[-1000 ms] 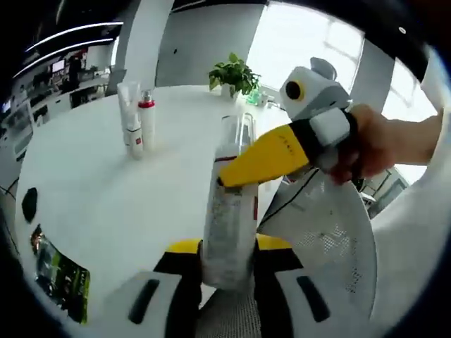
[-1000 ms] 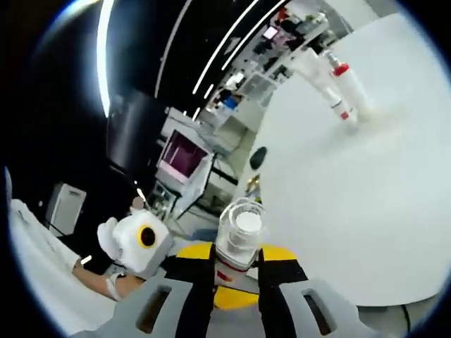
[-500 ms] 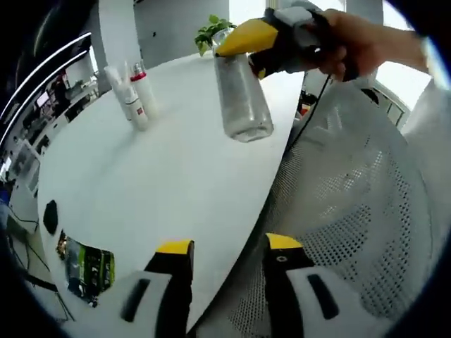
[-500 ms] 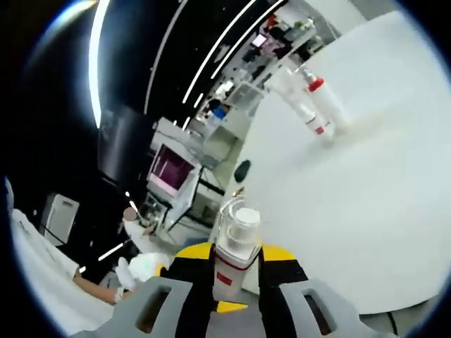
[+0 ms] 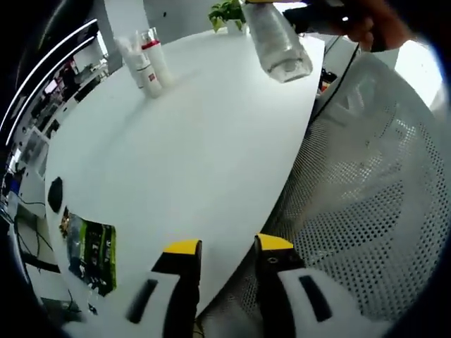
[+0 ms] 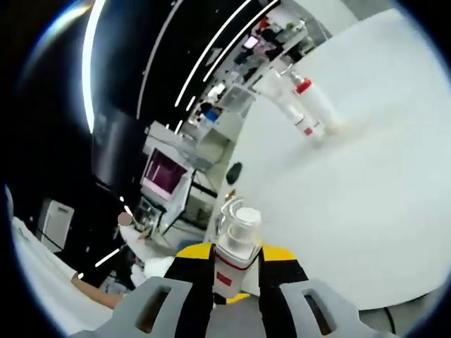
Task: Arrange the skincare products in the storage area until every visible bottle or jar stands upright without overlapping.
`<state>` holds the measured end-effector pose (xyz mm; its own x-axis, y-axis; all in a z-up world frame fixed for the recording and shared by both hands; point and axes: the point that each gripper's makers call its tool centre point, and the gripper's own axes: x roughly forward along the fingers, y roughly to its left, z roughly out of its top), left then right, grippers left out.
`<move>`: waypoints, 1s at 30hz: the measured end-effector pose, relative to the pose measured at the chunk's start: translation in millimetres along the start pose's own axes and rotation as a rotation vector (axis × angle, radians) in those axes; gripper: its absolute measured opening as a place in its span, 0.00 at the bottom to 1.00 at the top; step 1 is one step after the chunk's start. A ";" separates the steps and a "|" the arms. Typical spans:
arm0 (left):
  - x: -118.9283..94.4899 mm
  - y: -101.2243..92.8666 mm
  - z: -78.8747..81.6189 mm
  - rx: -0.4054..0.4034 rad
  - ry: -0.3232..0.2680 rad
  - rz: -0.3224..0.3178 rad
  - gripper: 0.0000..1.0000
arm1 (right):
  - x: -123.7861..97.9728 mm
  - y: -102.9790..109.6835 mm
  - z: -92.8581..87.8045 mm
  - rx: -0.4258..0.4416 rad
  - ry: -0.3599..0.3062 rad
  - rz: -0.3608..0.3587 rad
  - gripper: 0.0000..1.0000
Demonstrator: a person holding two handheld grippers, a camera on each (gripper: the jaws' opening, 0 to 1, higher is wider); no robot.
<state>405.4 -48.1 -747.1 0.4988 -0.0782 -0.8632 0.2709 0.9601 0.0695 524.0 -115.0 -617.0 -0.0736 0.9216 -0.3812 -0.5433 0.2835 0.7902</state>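
Note:
A clear bottle [image 5: 277,41] with a white pump cap [image 6: 239,224] and a red label band hangs above the white round table's [image 5: 197,141] near edge. My right gripper [image 6: 236,255] is shut on its neck; a hand [image 5: 366,17] holds that gripper at the top of the left gripper view. My left gripper [image 5: 227,246] is open, with nothing between its yellow-tipped jaws, low by the table edge. Far across the table, a white tube [image 5: 134,53] and a red-capped white bottle [image 5: 156,62] stand upright close together, also seen as a pair [image 6: 304,113] in the right gripper view.
A white mesh chair [image 5: 352,211] sits right of the table edge. A green packet [image 5: 91,253] and a small black object [image 5: 55,195] lie near the table's left rim. A potted plant [image 5: 227,10] stands at the far side. Desks and monitors [image 6: 165,172] lie beyond.
One second ago my left gripper was shut on the bottle's body; it let go and drew back. My right gripper has carried the bottle up and away over the table.

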 end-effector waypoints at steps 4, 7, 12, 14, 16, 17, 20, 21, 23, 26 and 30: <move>0.7 0.5 -3.8 0.001 0.021 0.003 0.25 | 1.3 -0.5 2.2 -0.002 -0.004 -0.005 0.22; 0.3 0.8 -2.2 -0.004 0.012 0.001 0.26 | 2.0 -1.9 2.9 0.000 -0.008 -0.010 0.22; 1.8 -2.3 -3.5 -0.023 0.014 -0.014 0.25 | 4.2 -4.5 -0.6 0.001 0.006 -0.017 0.22; 2.3 -3.5 -4.1 -0.030 0.018 -0.020 0.24 | 6.0 -5.2 -2.4 -0.001 0.014 -0.020 0.22; 2.5 -4.6 -4.3 -0.030 0.019 -0.025 0.24 | 7.6 -5.1 -3.4 -0.003 0.020 -0.023 0.22; 2.7 -4.6 -4.0 -0.028 0.017 -0.025 0.23 | 8.4 -4.7 -3.4 -0.004 0.022 -0.025 0.22; 0.5 -4.7 -1.2 -0.058 0.001 -0.034 0.21 | 10.1 -5.2 -2.6 -0.014 0.024 -0.035 0.22; 0.2 -5.7 5.6 -0.095 -0.040 -0.045 0.19 | 10.9 -6.5 -1.8 -0.021 0.024 -0.044 0.22; -1.6 -5.7 5.2 -0.101 -0.038 -0.052 0.18 | 11.8 -8.4 -0.7 -0.032 0.024 -0.056 0.22; 2.3 -7.5 -3.1 -0.069 0.010 -0.047 0.20 | 13.6 -13.0 1.6 -0.054 0.028 -0.082 0.22; 5.9 -7.6 -12.4 -0.049 0.061 -0.048 0.18 | 17.2 -17.5 3.4 -0.073 0.039 -0.102 0.22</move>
<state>396.0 -52.6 -759.0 0.4348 -0.1092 -0.8939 0.2514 0.9679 0.0041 535.0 -103.2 -635.8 -0.0462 0.8775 -0.4774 -0.6091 0.3540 0.7097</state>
